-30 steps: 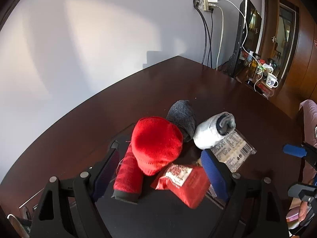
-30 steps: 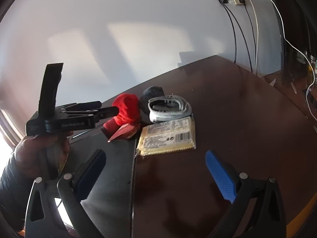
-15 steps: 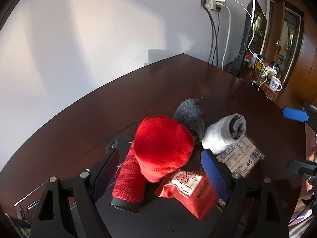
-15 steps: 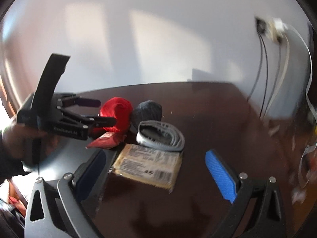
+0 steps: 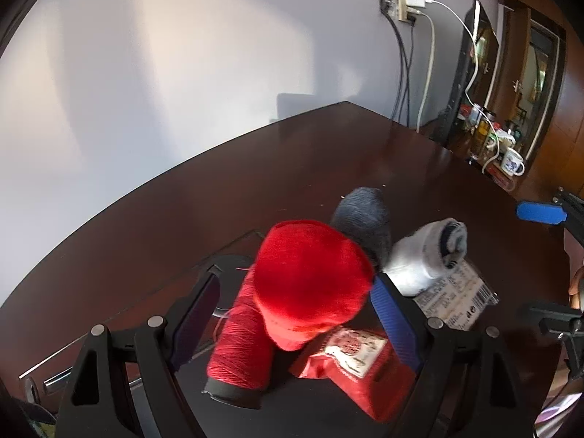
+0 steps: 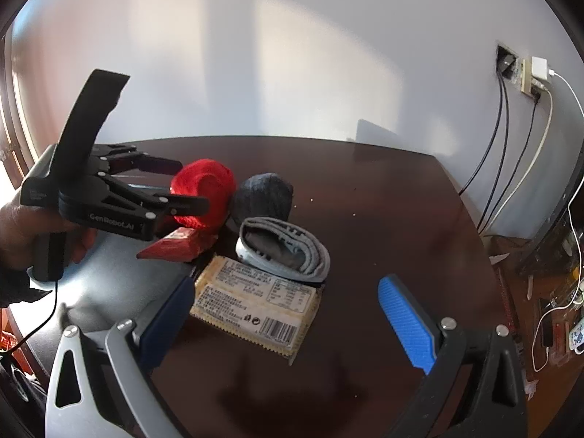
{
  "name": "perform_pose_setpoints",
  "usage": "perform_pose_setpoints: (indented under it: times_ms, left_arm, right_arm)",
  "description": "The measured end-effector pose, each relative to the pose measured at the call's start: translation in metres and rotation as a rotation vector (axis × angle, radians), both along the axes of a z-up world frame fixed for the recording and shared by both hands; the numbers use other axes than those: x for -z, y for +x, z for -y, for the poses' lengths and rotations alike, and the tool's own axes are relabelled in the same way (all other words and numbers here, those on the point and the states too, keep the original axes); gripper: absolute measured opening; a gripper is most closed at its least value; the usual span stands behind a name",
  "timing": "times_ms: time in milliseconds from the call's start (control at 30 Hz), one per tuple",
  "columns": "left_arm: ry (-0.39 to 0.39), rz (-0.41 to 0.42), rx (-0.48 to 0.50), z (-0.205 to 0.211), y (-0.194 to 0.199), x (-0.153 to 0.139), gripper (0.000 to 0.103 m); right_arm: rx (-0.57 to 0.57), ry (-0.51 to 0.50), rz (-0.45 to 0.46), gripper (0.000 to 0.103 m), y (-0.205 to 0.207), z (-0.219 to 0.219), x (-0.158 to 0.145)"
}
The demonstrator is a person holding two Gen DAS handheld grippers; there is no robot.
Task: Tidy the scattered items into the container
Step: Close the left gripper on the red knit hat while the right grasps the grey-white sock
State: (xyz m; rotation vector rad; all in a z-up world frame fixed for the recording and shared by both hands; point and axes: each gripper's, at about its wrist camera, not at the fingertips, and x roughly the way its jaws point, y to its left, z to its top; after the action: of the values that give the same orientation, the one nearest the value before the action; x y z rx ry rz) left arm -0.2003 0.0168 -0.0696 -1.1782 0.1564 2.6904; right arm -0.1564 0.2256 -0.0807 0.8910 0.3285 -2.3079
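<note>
your left tool stands open around one red yarn spool capped by a red knitted ball, pads not pressing. your right tool gapes open over the dark bench. beside them: one grey yarn ball, one rolled grey sock, one red packet, one cracker pack. i cannot make out a container.

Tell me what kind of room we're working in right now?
Probably a home living or dining room: a dark wooden table, a wall socket with chargers and cables, and a side shelf by a wooden door holding a mug and jars.
</note>
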Motion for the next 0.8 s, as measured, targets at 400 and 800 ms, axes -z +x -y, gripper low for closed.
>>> perform_pose_setpoints:
  times_ms: [400, 800]
  left_arm:
    - [0.048, 0.014, 0.013, 0.006, -0.006, 0.005, 0.086]
    - [0.072, -0.003, 0.024, 0.006, -0.008, 0.007, 0.086]
  right_arm:
    - [-0.092, 0.076, 0.066, 0.099, -0.049, 0.034, 0.01]
    - [-0.14, 0.075, 0.161, 0.083, -0.06, 0.042, 0.028]
